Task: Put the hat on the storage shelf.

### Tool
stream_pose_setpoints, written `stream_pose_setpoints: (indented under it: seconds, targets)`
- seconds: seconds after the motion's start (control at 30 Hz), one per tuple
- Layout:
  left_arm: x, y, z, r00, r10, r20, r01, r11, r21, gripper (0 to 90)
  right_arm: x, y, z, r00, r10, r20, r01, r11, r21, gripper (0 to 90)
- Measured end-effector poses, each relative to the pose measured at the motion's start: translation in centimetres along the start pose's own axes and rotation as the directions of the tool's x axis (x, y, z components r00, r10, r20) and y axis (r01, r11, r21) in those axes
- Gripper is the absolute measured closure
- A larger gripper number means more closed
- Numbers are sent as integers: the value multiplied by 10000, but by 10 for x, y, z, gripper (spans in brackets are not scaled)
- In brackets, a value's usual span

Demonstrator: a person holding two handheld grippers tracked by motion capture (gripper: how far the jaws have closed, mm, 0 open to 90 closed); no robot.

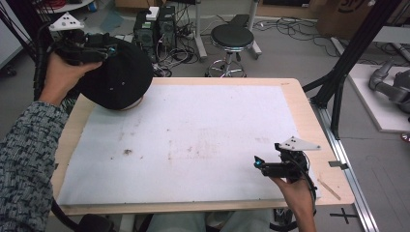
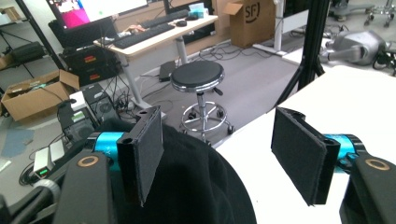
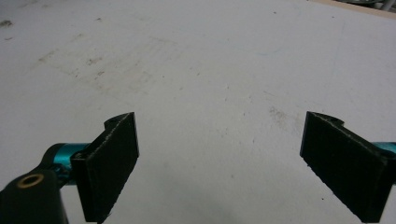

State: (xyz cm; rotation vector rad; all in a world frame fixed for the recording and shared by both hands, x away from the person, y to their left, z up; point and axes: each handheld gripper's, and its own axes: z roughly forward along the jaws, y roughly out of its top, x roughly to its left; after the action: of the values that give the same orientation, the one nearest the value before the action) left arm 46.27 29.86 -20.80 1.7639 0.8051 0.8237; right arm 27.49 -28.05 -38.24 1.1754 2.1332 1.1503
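In the upper left of the high view, the left claw (image 1: 104,48) is above a black cap (image 1: 118,77), which lies at the far left corner of the bench (image 1: 300,104), on the white mat (image 1: 203,140). In the left gripper view its jaws stand wide apart, with the cap's black cloth below and between them; whether a jaw touches it I cannot tell. The right claw (image 1: 258,163) is in the lower right of the high view, jaws also wide apart over the bare, stained mat, holding nothing.
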Motion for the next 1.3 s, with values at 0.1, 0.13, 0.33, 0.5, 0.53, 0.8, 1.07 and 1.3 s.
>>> stream_pose_setpoints:
  seconds: [0.1, 0.13, 0.33, 0.5, 0.53, 0.8, 1.07, 1.3]
  targets:
    - [-1, -3, -6, 10000, -41, -50, 41, 10000, 48, 335, 1, 4, 6, 9999, -58, -136, 59, 10000, 9, 113]
    - [-2, -5, -9, 10000, -78, -17, 78, 10000, 27, 333, 1, 5, 8, 9998, -92, -165, 92, 10000, 2, 113]
    - [-7, -12, -24, 9999, -70, -101, 71, 9999, 112, 321, 3, 15, 20, 9987, -191, -482, 189, 9998, -44, 113]
    - [-12, -23, -35, 9998, -133, -144, 135, 9998, 110, 305, 4, 22, 31, 9968, -288, -741, 283, 9996, -80, 113]
    - [-13, -25, -37, 9997, -171, -164, 173, 9998, 121, 301, 4, 23, 33, 9962, -308, -809, 302, 9995, -85, 113]
    - [-24, -40, -46, 9996, -241, -168, 246, 9993, 292, 248, 4, 33, 47, 9905, -422, -1307, 406, 9991, -148, 113]
    - [-47, -55, -51, 10000, -8, 67, 5, 9991, 434, 215, 1, 43, 57, 9861, -392, -1615, 325, 9985, -435, 113]
    - [-63, -67, -54, 9997, 37, 230, -51, 9981, 620, 209, 1, 48, 64, 9845, -417, -1704, 344, 9984, -459, 113]
